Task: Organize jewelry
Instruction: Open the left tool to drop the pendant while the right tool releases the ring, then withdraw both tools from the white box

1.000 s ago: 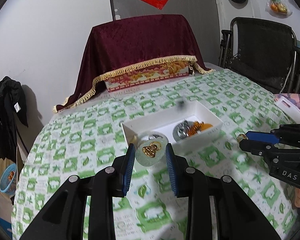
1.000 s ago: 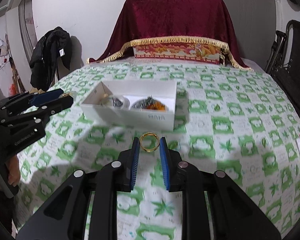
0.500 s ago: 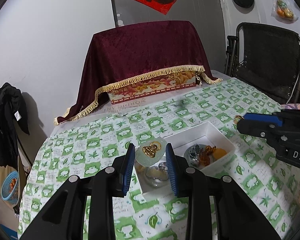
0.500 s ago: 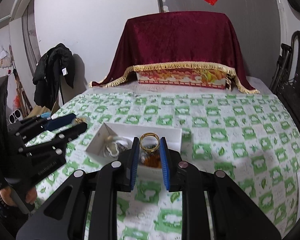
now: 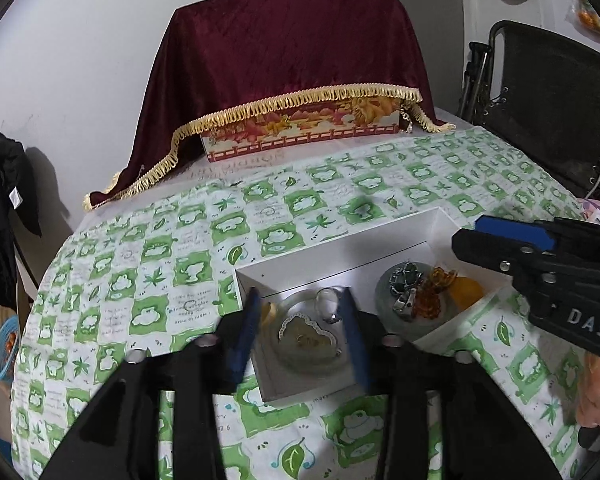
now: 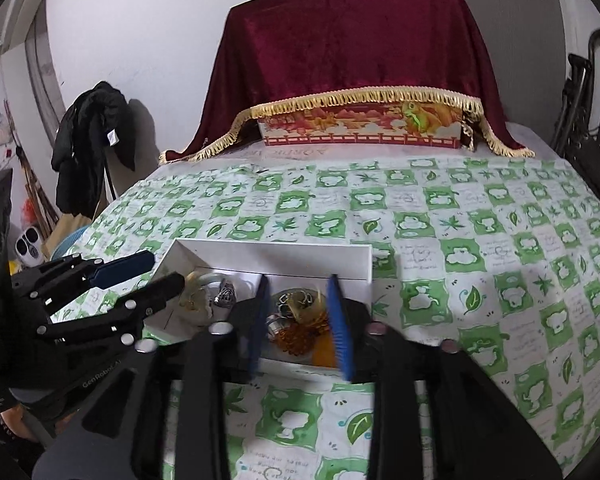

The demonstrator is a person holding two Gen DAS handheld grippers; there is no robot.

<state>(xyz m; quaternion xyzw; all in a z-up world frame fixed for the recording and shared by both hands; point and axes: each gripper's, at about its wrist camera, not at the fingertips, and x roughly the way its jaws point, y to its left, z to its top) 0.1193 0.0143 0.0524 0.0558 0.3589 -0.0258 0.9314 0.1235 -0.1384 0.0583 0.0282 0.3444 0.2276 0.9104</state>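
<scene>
A white box sits on the green-patterned tablecloth. My left gripper is open above the box's left half, where the pale green pendant with a gold charm lies among other pieces. My right gripper is open above the right half, with the gold ring blurred between its fingers over a pile of silver and amber jewelry. The right gripper also shows in the left wrist view, the left gripper in the right wrist view.
A box draped in dark red velvet with gold fringe stands at the table's far side. A black folding chair is at the right. A black jacket hangs at the left, with a blue basket on the floor.
Both grippers have opened over the box. The pendant has left the left fingers and lies in the box. The ring is loose between the right fingers.
</scene>
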